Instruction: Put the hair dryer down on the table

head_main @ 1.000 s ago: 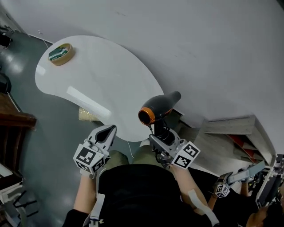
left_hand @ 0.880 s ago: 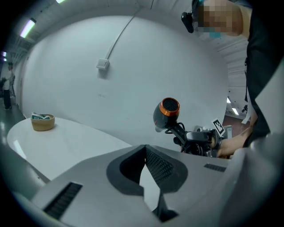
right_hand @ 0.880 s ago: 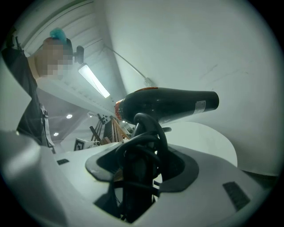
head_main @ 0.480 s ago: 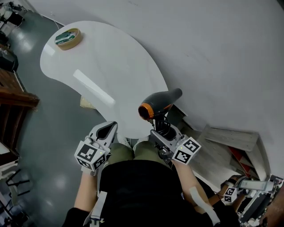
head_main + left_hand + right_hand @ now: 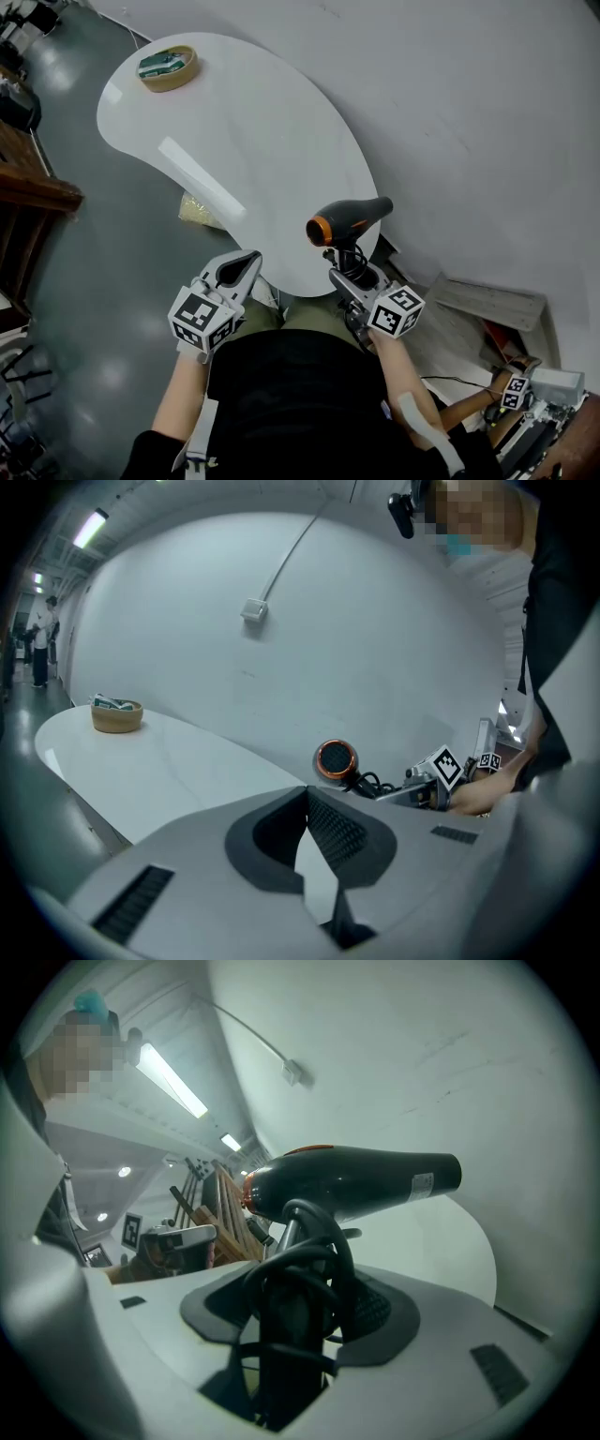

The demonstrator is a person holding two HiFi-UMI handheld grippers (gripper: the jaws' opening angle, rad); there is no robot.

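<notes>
In the head view the dark hair dryer (image 5: 349, 220) with an orange ring hangs in the air over the near right edge of the white table (image 5: 253, 141). Its barrel lies level and its handle points down. My right gripper (image 5: 352, 274) is shut on the handle, with the coiled black cord caught between the jaws. The right gripper view shows the hair dryer (image 5: 356, 1185) above the right gripper (image 5: 300, 1288). My left gripper (image 5: 246, 264) is at the table's near edge, shut and empty, its tips touching in the left gripper view (image 5: 307, 794), which also shows the hair dryer (image 5: 335, 759).
A tan roll of tape (image 5: 167, 67) sits at the table's far left end. Dark wooden furniture (image 5: 28, 178) stands left of the table, and a pale bag (image 5: 195, 210) lies on the floor under it. Boards (image 5: 487, 300) lean at the right, near another person's gripper (image 5: 514, 392).
The right gripper has carried the hair dryer a little further in over the table's near right edge. The left gripper has stayed shut at the near edge.
</notes>
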